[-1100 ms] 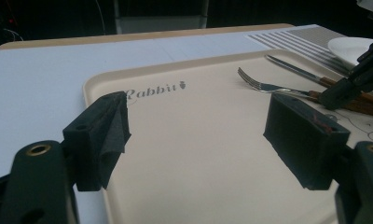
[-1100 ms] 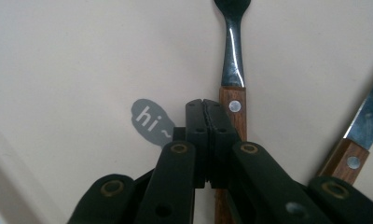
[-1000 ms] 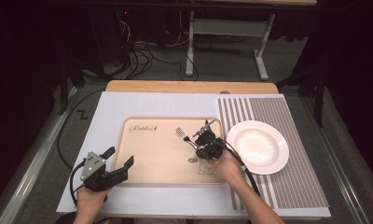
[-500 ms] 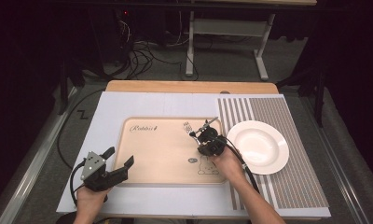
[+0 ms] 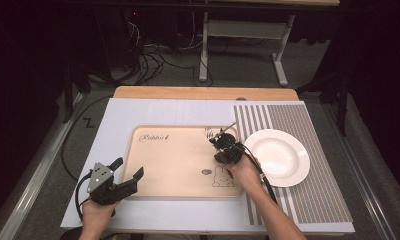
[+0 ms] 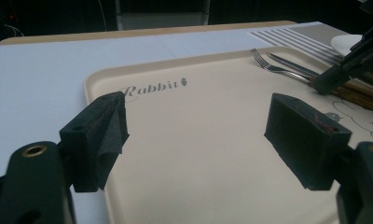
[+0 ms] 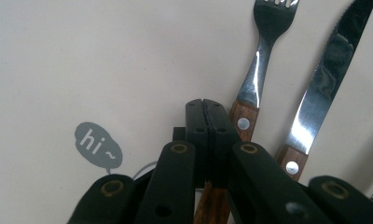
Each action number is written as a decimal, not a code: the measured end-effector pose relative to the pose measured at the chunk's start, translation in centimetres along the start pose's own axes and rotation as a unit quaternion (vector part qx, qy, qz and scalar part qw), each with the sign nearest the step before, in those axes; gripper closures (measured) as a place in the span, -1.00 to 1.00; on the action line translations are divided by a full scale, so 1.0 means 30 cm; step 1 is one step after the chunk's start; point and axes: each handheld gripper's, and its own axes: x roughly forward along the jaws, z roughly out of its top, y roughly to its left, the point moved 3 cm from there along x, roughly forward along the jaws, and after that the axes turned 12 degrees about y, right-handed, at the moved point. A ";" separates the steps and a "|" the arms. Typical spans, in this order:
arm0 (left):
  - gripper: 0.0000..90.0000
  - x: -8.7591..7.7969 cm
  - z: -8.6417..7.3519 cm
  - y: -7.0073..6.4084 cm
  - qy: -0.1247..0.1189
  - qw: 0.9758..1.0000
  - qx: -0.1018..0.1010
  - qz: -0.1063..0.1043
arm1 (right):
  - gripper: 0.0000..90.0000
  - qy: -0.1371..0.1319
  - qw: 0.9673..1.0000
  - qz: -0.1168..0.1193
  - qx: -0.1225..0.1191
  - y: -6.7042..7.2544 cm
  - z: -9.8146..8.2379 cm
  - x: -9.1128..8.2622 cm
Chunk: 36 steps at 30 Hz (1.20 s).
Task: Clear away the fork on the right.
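1. Right tool (image 5: 219,140): jaws pressed together with nothing clamped between them, as the right gripper view (image 7: 211,122) shows; the tips hover over the right part of the tray, just left of the fork's handle.
2. Fork (image 7: 257,77): lies on the tray, steel tines pointing away from the tool, wooden handle with a rivet running under the tool's body. In the high view it shows as a thin dark shape (image 5: 209,133) just beside the tool's tips.
3. Knife (image 7: 324,79): lies just right of the fork and roughly parallel to it, serrated blade pointing away, handle also wooden; whether the two touch cannot be told.
4. Tray (image 5: 173,160): pale beige, printed "Rabbit" at its far left and a small rabbit drawing with a "hi~" bubble (image 7: 98,144) near the right hand (image 5: 245,172).
5. Left tool (image 5: 128,172): jaws wide apart and holding nothing, at the tray's near left corner; its own view (image 6: 196,135) looks across bare tray toward the cutlery.
6. Surroundings: a white plate (image 5: 278,156) rests on a striped mat (image 5: 313,200) right of the tray; both lie on a white sheet over the wooden tabletop (image 5: 198,92).
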 end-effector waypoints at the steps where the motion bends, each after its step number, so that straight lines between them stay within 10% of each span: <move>1: -0.52 0.000 0.000 0.000 0.000 1.000 0.000 0.000 | 1.00 0.002 1.000 0.000 0.003 0.000 0.000 -0.001; 36: -0.53 0.000 -0.001 -0.001 0.004 1.000 0.004 -0.001 | 1.00 -0.016 1.000 -0.008 0.019 -0.032 0.008 0.005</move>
